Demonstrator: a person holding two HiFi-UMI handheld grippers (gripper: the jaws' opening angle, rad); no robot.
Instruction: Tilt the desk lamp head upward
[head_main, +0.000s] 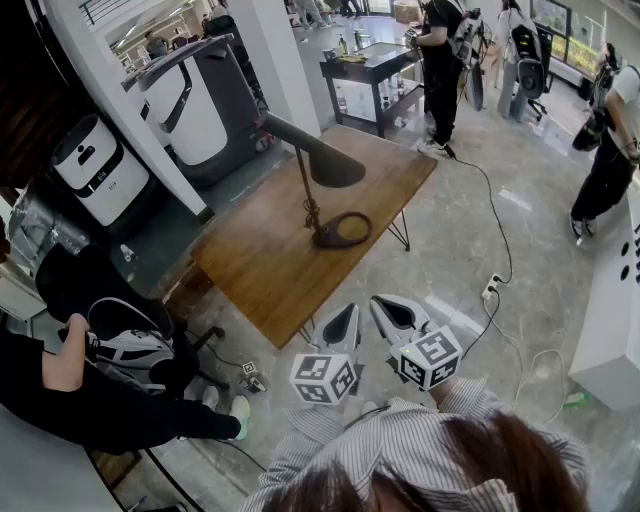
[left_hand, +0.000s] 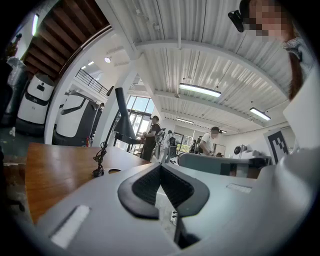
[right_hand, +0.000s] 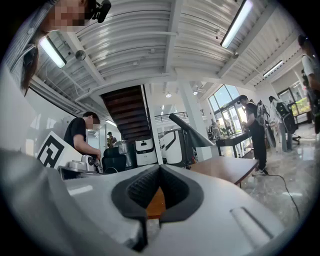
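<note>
A dark desk lamp stands on the wooden table (head_main: 260, 260). Its cone head (head_main: 322, 160) slopes down to the right and its ring base (head_main: 342, 230) sits near the table's right edge. My left gripper (head_main: 350, 312) and right gripper (head_main: 381, 304) hover side by side off the table's near corner, below the lamp and apart from it. Both have their jaws together with nothing between them. From the left gripper (left_hand: 160, 167), the lamp head (left_hand: 123, 117) shows far off over the tabletop. The right gripper (right_hand: 160, 168) looks toward the slanted lamp head (right_hand: 192, 131).
A seated person in black (head_main: 70, 390) is at the left with a bag. Grey-and-white machines (head_main: 190, 105) stand behind the table. A black cart (head_main: 372, 70) and standing people are at the back. A power strip (head_main: 490, 288) with cables lies on the floor at the right.
</note>
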